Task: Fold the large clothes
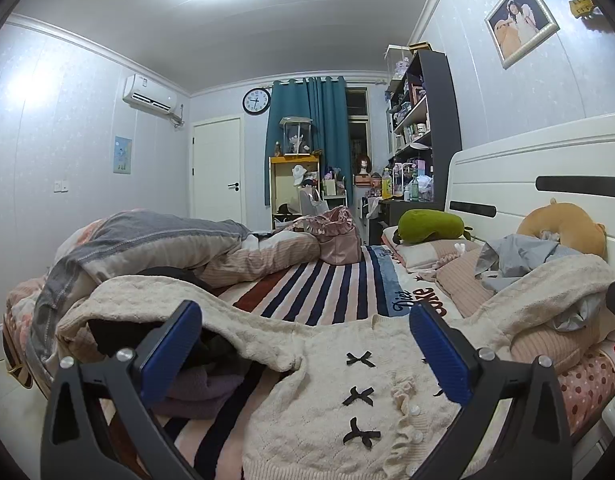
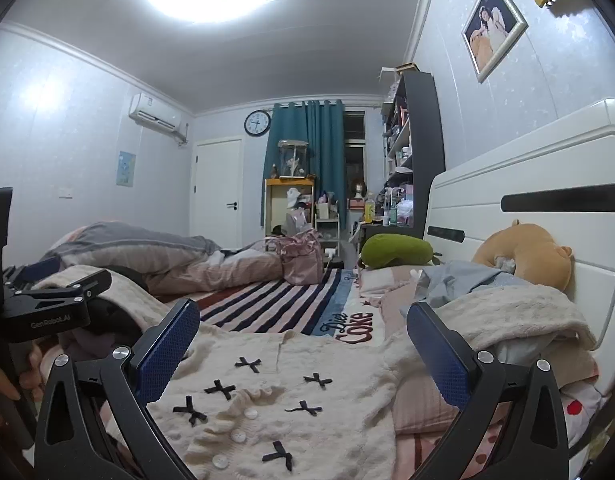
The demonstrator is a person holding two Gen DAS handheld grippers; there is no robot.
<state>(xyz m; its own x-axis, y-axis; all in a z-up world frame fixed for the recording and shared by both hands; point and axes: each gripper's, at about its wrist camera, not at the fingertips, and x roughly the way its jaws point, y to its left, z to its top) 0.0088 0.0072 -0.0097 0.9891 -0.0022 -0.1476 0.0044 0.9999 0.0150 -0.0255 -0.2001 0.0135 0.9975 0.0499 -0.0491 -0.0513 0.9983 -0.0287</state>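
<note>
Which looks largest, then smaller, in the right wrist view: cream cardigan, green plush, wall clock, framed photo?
1. cream cardigan, though it lies nearest the camera.
2. framed photo and green plush: too alike to rank.
3. wall clock, smallest, but farthest away.

Your landmark, the cardigan, lies on the bed nearest you; quilt heap behind-left of it; pillows behind-right; headboard to its right; bag far behind.
</note>
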